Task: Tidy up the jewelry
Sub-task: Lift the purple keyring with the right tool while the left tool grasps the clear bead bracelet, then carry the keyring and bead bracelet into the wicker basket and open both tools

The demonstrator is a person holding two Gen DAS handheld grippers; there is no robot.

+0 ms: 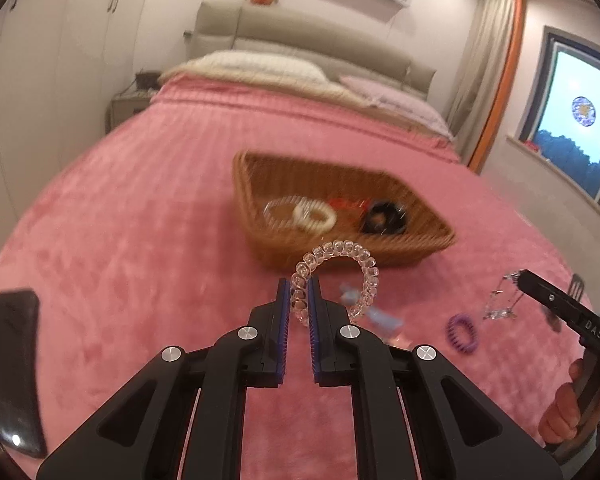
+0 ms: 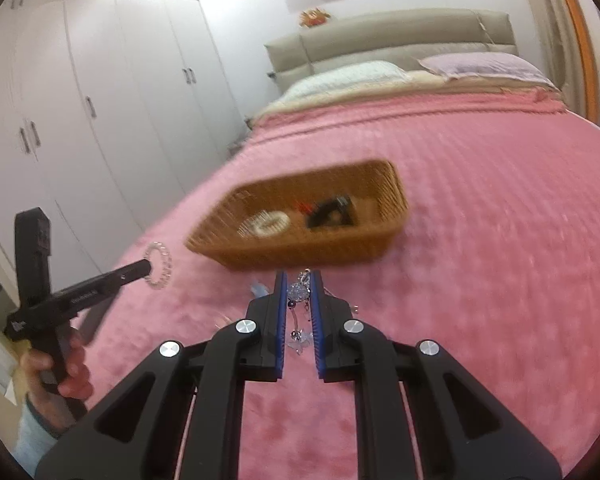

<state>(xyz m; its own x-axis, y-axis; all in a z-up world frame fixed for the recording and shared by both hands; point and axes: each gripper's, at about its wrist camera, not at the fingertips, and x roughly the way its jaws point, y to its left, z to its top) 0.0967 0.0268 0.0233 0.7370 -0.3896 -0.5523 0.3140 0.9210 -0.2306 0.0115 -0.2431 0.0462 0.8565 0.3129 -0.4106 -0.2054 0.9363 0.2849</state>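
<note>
Both my grippers hold jewelry above the pink bedspread [image 1: 120, 248].
My left gripper [image 1: 299, 294] pinches a clear coil bracelet [image 1: 340, 272]; my right gripper [image 2: 299, 286] clamps a dangling crystal charm piece [image 2: 299, 304], just short of the wicker basket [image 2: 284, 254].

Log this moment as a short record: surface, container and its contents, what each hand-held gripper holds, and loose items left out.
surface: pink blanket on a bed
container: wicker basket, resting on the blanket
in basket: white ring-shaped piece, black ring-shaped piece, something red, blurred
left hand-held gripper: shut on clear coil bracelet
right hand-held gripper: shut on silvery beaded charm piece
loose on blanket: purple coil ring, pale blue item
</note>
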